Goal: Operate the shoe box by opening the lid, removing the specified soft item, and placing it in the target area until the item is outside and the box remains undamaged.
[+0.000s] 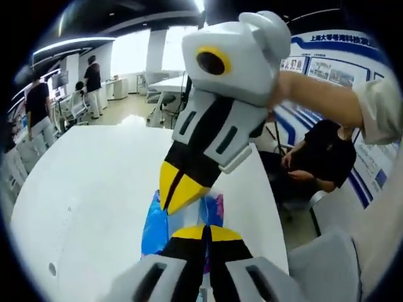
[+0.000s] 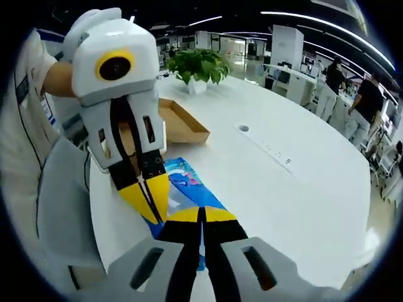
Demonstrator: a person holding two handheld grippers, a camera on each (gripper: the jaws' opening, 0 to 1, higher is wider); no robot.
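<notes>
Where both grippers pinch it – soft item [image 2: 189, 189], bright blue-and-pink

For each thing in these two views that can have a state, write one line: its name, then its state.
left gripper: shut on the colourful item
right gripper: shut on the colourful item
colourful item: flat on the white table, outside the box
cardboard box: open, lying on the table behind the grippers
potted plant: upright

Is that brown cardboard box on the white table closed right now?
No. In the right gripper view the cardboard box lies open-topped on the white table, its inner walls showing and no lid over it.
</notes>
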